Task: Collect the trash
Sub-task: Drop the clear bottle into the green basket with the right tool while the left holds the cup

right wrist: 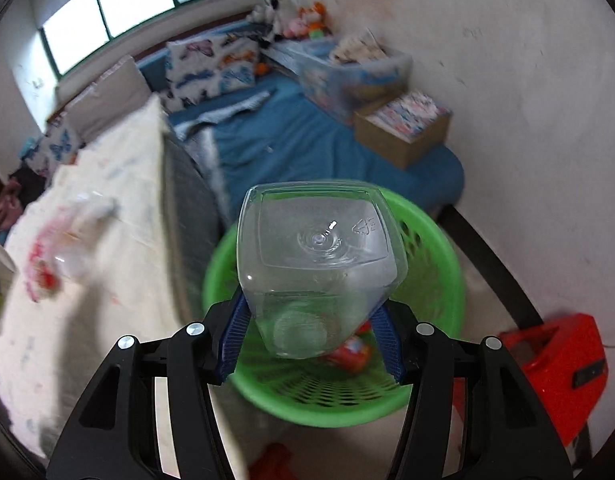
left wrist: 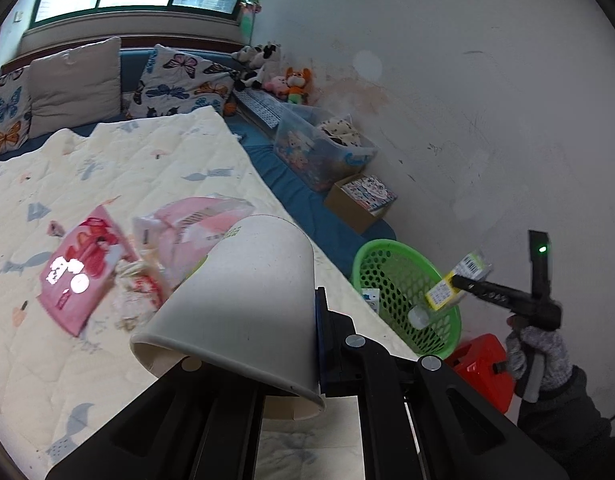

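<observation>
The left claw (left wrist: 307,364) is squeezing fully closed on the wall of a white paper cup (left wrist: 243,300), which is lying tipped on its side, its open mouth facing down toward the camera, above the near edge of the bed (left wrist: 107,168). Beyond the cup, on the bed's pale quilted cover, a pink glossy packet (left wrist: 81,270), a crumpled wrapper (left wrist: 137,294) and a clear pink plastic bag (left wrist: 195,220) are lying close together, the packet and bag touching the wrapper.

The right claw (right wrist: 309,334) is standing partly open, its blue pads pressing on both sides of a clear plastic bottle (right wrist: 315,264), whose square base is pointing away from the camera. In the left wrist view this same bottle is showing a yellow label with a barcode, and a gloved hand (left wrist: 541,356) is gripping the claw's handle. The bottle is hanging directly over the green plastic basket (right wrist: 435,248), which is standing on the floor just beside the bed, and an orange-red wrapper (right wrist: 349,354) is lying inside the basket. A red object (right wrist: 555,364) is sitting on the floor just beside the basket, on the wall side. Further back, a cardboard box (right wrist: 403,128) and a clear storage bin (right wrist: 347,76) are resting on a blue mattress along the wall
</observation>
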`<state>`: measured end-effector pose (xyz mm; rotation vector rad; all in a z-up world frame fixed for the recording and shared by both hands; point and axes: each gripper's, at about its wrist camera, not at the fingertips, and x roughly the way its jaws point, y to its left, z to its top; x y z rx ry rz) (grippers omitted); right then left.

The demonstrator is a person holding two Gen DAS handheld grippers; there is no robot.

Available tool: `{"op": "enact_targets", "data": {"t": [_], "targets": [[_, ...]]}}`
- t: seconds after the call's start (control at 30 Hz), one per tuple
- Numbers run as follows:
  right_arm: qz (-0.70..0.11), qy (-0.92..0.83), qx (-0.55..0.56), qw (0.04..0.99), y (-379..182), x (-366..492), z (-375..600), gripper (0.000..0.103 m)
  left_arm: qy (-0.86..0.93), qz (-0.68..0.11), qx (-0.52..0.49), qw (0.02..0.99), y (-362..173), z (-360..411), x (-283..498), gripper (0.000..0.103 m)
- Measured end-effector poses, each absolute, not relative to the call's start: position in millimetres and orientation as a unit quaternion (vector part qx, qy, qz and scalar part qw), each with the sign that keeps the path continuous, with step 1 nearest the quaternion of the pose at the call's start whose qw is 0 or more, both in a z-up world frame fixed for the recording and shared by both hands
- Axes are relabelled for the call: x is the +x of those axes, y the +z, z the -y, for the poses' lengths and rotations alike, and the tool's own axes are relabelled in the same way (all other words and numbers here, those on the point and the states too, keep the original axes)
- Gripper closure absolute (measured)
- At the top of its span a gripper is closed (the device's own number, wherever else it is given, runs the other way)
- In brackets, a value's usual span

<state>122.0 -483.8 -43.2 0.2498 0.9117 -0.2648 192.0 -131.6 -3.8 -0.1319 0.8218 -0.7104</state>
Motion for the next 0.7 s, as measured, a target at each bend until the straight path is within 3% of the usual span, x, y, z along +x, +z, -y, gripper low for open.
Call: {"op": "enact_targets", "data": {"t": [0.27,0.7], "targets": [[-0.473,-0.141,0.148,0.857,-101.8,141.4,512.2,0.046,-0.350,-0.405,-0.033,0.844,-11.0,169.1,193.4,0.099],[-0.504,-0.171,0.111,0.839,-136.8,167.0,519.8,0.046,-0.352,-0.427,-0.020,0.833,-25.9,187.6,200.4,0.099]]}}
